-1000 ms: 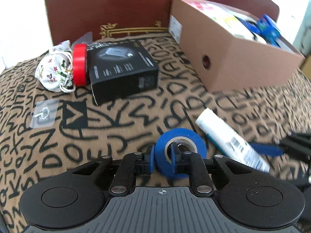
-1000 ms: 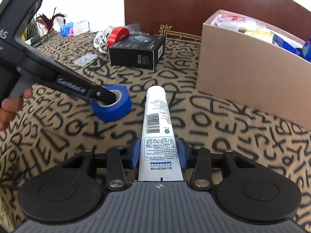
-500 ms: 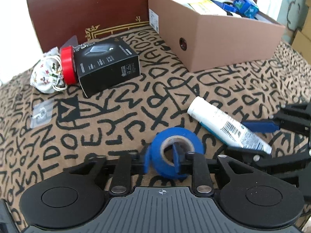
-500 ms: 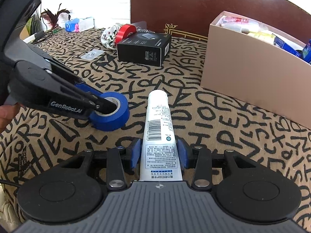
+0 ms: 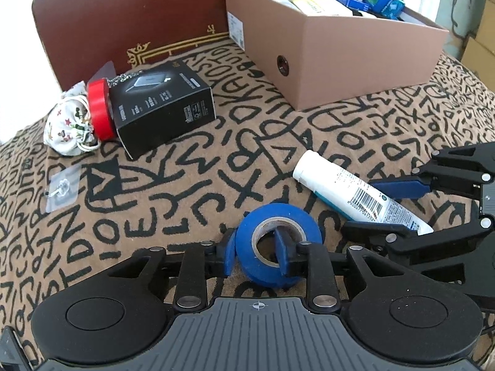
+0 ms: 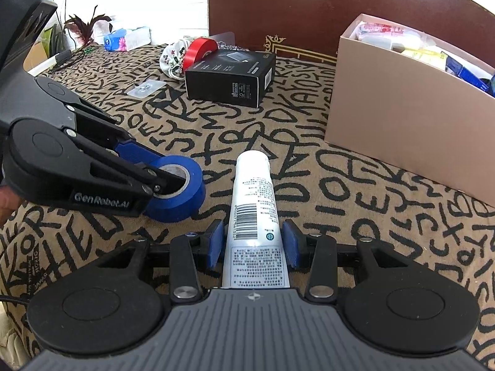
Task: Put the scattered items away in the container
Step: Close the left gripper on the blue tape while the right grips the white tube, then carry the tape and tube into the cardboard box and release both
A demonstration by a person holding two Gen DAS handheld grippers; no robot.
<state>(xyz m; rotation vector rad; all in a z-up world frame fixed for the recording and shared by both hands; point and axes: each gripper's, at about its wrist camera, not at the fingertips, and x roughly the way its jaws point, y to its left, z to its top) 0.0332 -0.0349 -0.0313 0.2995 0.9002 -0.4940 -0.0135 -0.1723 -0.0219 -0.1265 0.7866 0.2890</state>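
Note:
My left gripper [image 5: 255, 252] is shut on a blue tape roll [image 5: 280, 241], one finger through its hole and one outside, and holds it just above the patterned cloth; the roll also shows in the right wrist view [image 6: 178, 190]. My right gripper [image 6: 253, 244] has its blue pads on either side of a white tube [image 6: 255, 213], which also shows in the left wrist view [image 5: 355, 194], lifted slightly. The tan cardboard box [image 5: 355, 58], holding several items, stands at the far right and shows in the right wrist view too [image 6: 411, 123].
A black carton [image 5: 161, 108], a red tape roll [image 5: 98, 109], a printed cloth pouch [image 5: 66, 126] and a clear adhesive hook [image 5: 62, 188] lie at the left on the cloth. A brown headboard [image 5: 154, 15] stands behind.
Both grippers have risen with the blue tape and the tube in them. The views have shifted so the box sits lower and nearer the centre.

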